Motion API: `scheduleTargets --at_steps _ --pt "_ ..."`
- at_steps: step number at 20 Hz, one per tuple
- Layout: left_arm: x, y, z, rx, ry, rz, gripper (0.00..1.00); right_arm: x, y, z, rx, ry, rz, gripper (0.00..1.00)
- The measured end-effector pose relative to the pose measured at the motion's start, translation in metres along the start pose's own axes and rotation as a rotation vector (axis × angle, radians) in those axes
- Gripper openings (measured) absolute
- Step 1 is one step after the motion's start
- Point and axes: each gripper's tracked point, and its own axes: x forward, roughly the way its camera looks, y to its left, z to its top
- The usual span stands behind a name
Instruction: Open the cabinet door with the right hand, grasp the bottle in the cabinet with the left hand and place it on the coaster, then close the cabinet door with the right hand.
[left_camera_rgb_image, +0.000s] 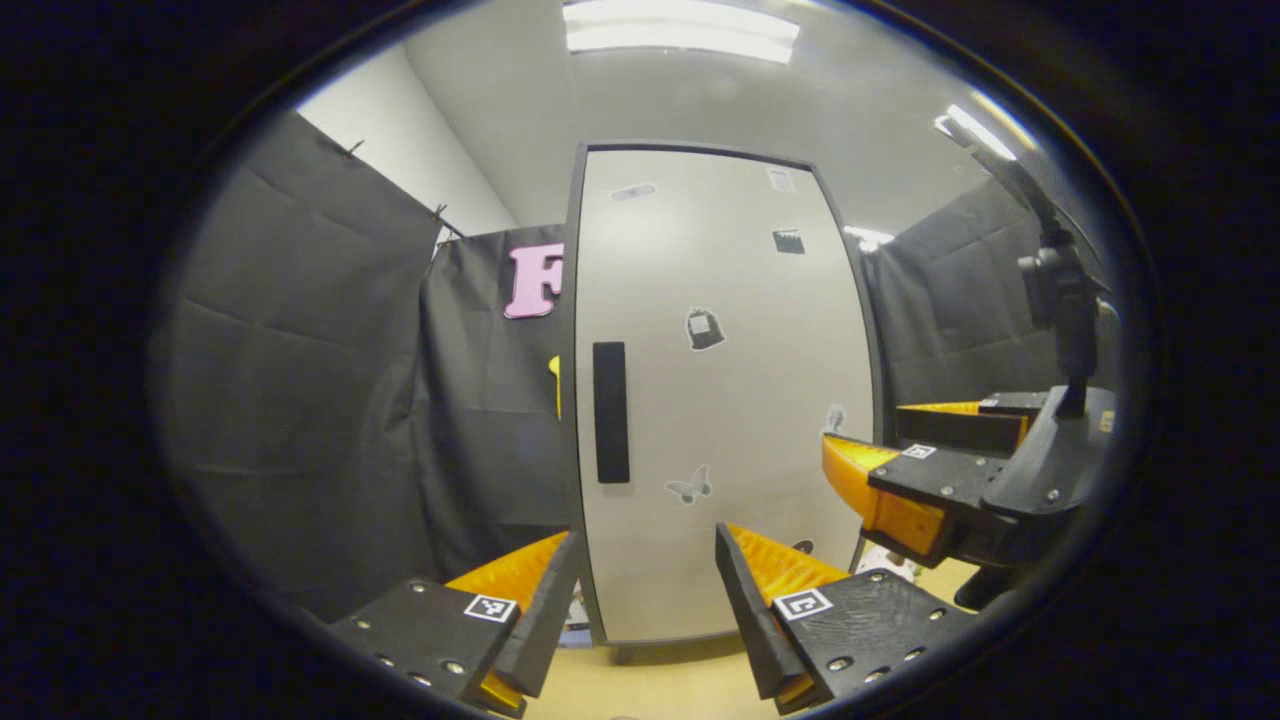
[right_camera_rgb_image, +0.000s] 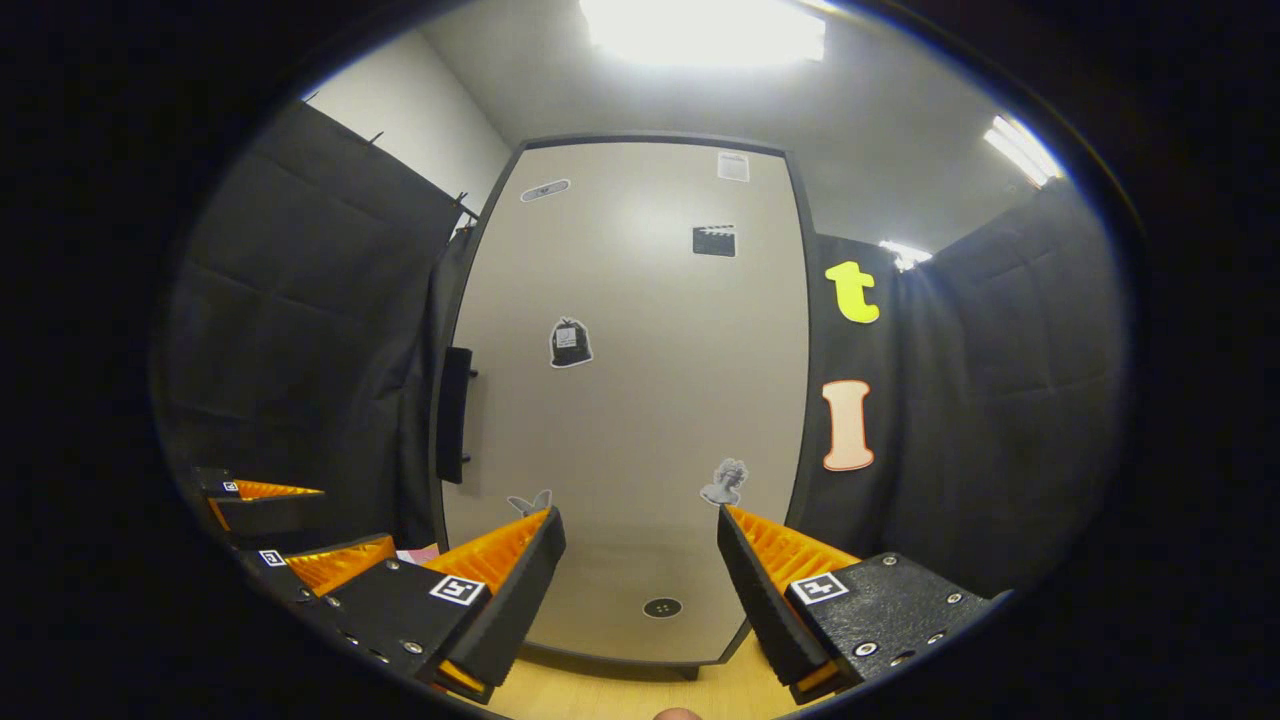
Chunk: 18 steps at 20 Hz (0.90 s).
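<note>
The cabinet door (left_camera_rgb_image: 720, 400) stands closed and upright on the tabletop (left_camera_rgb_image: 660, 680), a tall pale panel in a dark frame, with black cloth walls behind it on both sides; the bottle is hidden behind the door, so its place cannot be told. The left gripper view takes the door almost square on, its one dark handle (left_camera_rgb_image: 611, 412) flat against the left edge, whereas the right gripper view sees the same handle (right_camera_rgb_image: 455, 415) from the side, standing off the panel. The left gripper (left_camera_rgb_image: 645, 590) holds its two fingers wide apart on nothing, low before the door, and farther right in that view the right gripper (left_camera_rgb_image: 880, 440) shows, fingers likewise parted. In the right gripper view the right gripper (right_camera_rgb_image: 640, 575) is spread open and empty, the left gripper (right_camera_rgb_image: 270, 525) at lower left. Stickers on the door: six in the left gripper view, five in the right, plus a small dark round mark (right_camera_rgb_image: 662, 607) near the bottom
</note>
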Motion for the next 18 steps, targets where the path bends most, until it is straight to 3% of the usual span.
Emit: scheduleTargets --at_steps 3,4,6,7,9,10,13,15,16,18 --pt "-0.014 0.017 0.001 0.013 -0.012 0.037 0.77 0.017 0.022 0.010 -0.010 -0.021 0.060 0.94" --pt "-0.021 0.026 0.000 0.026 -0.008 0.060 0.82 0.022 0.031 0.007 -0.010 -0.011 0.081 0.95" --pt "-0.032 0.041 0.000 0.040 -0.006 0.101 0.82 0.035 0.051 0.014 0.004 -0.025 0.127 0.95" --pt "-0.038 0.050 -0.001 0.043 -0.002 0.124 0.73 0.041 0.061 0.018 0.002 -0.033 0.142 0.95" --pt "-0.052 0.063 -0.004 0.045 0.008 0.154 0.73 0.051 0.080 0.028 -0.001 -0.062 0.173 0.94" --pt "-0.057 0.071 -0.008 0.049 0.017 0.173 0.82 0.055 0.089 0.032 0.000 -0.079 0.188 0.95" --pt "-0.074 0.093 -0.016 0.061 0.048 0.233 0.73 0.075 0.109 0.039 -0.007 -0.099 0.204 0.94" --pt "-0.083 0.106 -0.025 0.057 0.076 0.268 0.73 0.088 0.129 0.039 0.027 -0.101 0.237 0.95" --pt "-0.086 0.110 -0.027 0.052 0.088 0.278 0.82 0.095 0.137 0.038 0.039 -0.093 0.253 0.95" --pt "-0.093 0.122 -0.023 0.054 0.081 0.308 0.77 0.111 0.144 0.034 0.019 -0.075 0.234 0.94"
